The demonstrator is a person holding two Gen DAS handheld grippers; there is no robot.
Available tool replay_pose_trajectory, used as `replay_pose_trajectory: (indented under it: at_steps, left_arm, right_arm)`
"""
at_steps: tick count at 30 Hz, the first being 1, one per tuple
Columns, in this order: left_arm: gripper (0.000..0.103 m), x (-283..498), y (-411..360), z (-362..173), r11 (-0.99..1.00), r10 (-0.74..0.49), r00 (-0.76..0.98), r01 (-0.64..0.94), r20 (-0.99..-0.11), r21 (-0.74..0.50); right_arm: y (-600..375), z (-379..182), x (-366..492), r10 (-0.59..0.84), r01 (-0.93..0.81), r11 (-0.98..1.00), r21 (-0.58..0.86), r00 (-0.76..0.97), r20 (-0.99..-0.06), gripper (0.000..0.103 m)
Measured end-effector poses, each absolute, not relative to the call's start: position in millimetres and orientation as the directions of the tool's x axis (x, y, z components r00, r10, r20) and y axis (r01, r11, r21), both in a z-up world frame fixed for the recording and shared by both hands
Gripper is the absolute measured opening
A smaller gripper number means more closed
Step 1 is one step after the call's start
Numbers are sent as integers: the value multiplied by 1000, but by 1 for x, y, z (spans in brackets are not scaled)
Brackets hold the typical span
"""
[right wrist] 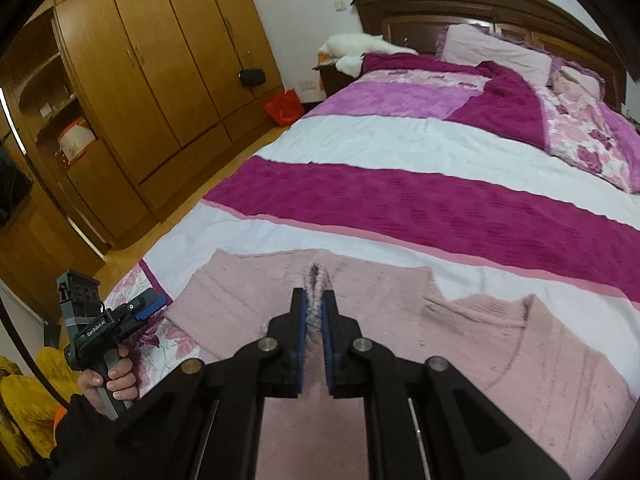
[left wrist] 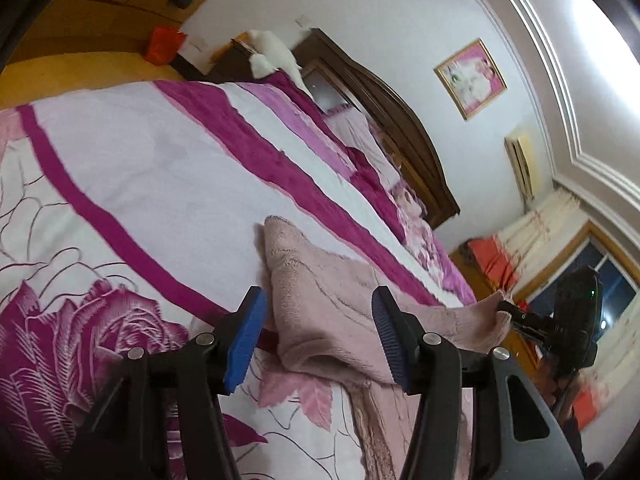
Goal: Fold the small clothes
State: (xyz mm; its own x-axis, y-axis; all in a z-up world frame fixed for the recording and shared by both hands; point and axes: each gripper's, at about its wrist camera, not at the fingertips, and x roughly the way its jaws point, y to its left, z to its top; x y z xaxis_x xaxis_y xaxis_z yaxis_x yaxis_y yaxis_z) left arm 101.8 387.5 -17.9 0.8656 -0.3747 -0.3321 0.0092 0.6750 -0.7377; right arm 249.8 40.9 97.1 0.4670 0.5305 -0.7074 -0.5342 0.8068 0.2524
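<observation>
1. Pink fuzzy garment [right wrist: 400,320] lies on the near part of the bed, mostly flat on the white band of the bedspread [right wrist: 400,140].
2. Right gripper [right wrist: 313,312]: my jaws are pinched tight on a raised ridge of the garment's fabric, which sticks up between the blue pads [right wrist: 303,320]. From the left wrist view this gripper [left wrist: 504,308] shows at the far right, with a corner of the cloth pulled out to its tip.
3. Left gripper [left wrist: 318,312]: jaws partly apart, nothing clamped. A folded corner of the garment [left wrist: 320,280] sits in the gap ahead of the pads [left wrist: 244,336], not pressed by them.
4. From the right wrist view the left gripper [right wrist: 150,306] is at near left, over the bed's edge, apart from the garment. My hand [right wrist: 112,380] wraps its handle, dark sleeve [right wrist: 80,432] below it.
5. Bedspread: white and magenta bands, big rose print at the near end.
6. Far end of the bed: pillows [right wrist: 492,48] against a dark wooden headboard [right wrist: 480,0], something white and fluffy [right wrist: 360,48] at its left.
7. Left of the bed: wooden wardrobe [right wrist: 160,60], red bag [right wrist: 285,106] on the floor near it.
8. Left wrist view also shows a framed picture [left wrist: 470,78] on the wall and a window [left wrist: 600,280] at right.
</observation>
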Motion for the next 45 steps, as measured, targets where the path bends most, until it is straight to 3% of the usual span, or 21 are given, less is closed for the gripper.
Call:
replay_pose_trajectory:
  at_steps: [5,9,10,16,21,26,30,38,45]
  left_arm:
    - [31,89,371,13,756,-342,876,42,-339,-653]
    - [31,100,333,34,889,-258,774,-45,-579,-456]
    - [31,102,324,36,901,-253,760,-40,-599,-432]
    - [31,119,276,33,910,-315,717,41,-622,-414]
    - [31,125,256,21,933,-285,676,33,-680,-358]
    - [31,115,258,38,912,-303,715,26,-630,-409]
    - [31,116,261,42,907,-247,727,-60,-641,-418]
    - [31,125,232,18,903,-233,678,-116,-697,-415]
    - [31,127,192,14,974,-128,669,-55,-733,-220]
  right_arm:
    - [10,94,247,530,-519,814,262,477,-701,7]
    - [-16,93,242,516,-503,828,249,508,-690,7]
    - [-25,93,241,514,-496,831,251,515,-686,7]
    - [-68,86,239,485,-439,859,265,526,-699,7]
    - [-99,67,233,463,-401,874,275,511,-724,7]
    - [-132,56,230,466,-340,882,326,532,-707,7]
    - [-145,62,225,412,-327,908,261,591,-694,7]
    - [-169,37,235,441,-266,898,351,548,-711,7]
    - [-191,30,225,448,-214,891,401,561,-696,5]
